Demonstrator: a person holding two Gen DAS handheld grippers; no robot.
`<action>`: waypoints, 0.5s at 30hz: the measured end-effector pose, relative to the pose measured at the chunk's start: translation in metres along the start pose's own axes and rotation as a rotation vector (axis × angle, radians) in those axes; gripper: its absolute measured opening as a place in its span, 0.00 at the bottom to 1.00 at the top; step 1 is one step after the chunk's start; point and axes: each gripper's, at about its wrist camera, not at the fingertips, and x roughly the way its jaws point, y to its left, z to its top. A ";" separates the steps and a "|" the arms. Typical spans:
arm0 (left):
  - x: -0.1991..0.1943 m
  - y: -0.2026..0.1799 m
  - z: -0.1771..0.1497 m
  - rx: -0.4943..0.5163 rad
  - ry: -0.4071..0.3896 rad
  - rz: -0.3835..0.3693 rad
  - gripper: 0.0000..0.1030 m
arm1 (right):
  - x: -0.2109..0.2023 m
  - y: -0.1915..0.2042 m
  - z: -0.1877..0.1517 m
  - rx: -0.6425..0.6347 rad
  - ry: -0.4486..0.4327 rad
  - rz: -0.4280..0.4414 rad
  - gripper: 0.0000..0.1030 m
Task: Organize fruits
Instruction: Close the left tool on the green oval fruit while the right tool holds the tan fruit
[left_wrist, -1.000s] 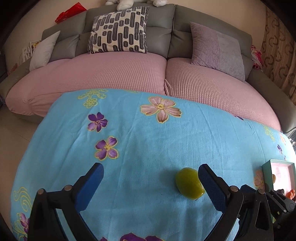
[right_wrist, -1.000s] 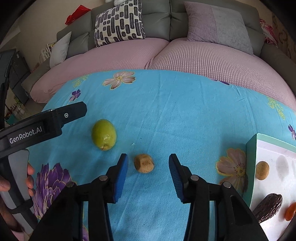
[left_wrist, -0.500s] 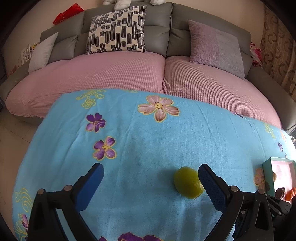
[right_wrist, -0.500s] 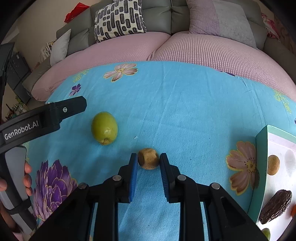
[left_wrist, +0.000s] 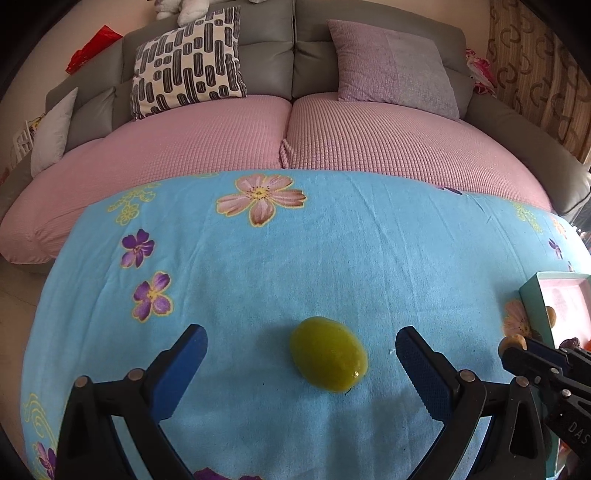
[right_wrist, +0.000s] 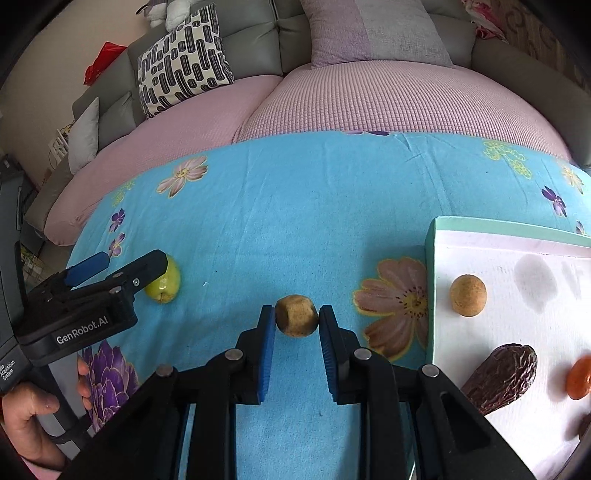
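Note:
A small brown round fruit (right_wrist: 296, 315) sits between the blue pads of my right gripper (right_wrist: 296, 321), which is shut on it just above the blue flowered cloth (right_wrist: 314, 206). The same fruit (left_wrist: 512, 341) shows at the right gripper's tip in the left wrist view. A green-yellow fruit (left_wrist: 328, 359) lies on the cloth between the wide-open fingers of my left gripper (left_wrist: 301, 350), touching neither pad. From the right wrist view the green fruit (right_wrist: 165, 282) is partly hidden behind the left gripper (right_wrist: 122, 264). A white tray with a mint rim (right_wrist: 430, 258) lies to the right.
In the tray lie a tan round fruit (right_wrist: 467, 295), a dark wrinkled date-like fruit (right_wrist: 504, 376) and an orange fruit (right_wrist: 580, 377). A pink-covered sofa (left_wrist: 288, 144) with cushions stands behind the cloth. A person's hand (right_wrist: 29, 417) holds the left gripper's handle.
My right gripper closed on the brown fruit and shifted right towards the tray. My left gripper moved so the green fruit now lies centred between its open fingers.

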 end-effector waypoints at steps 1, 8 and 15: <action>0.004 -0.002 -0.001 0.008 0.009 0.011 1.00 | -0.003 -0.004 0.000 0.008 -0.003 -0.005 0.24; 0.027 -0.007 -0.010 0.012 0.086 0.032 1.00 | -0.025 -0.016 0.005 0.024 -0.051 -0.048 0.24; 0.031 -0.003 -0.021 -0.073 0.087 0.037 1.00 | -0.032 -0.021 0.006 0.034 -0.063 -0.044 0.24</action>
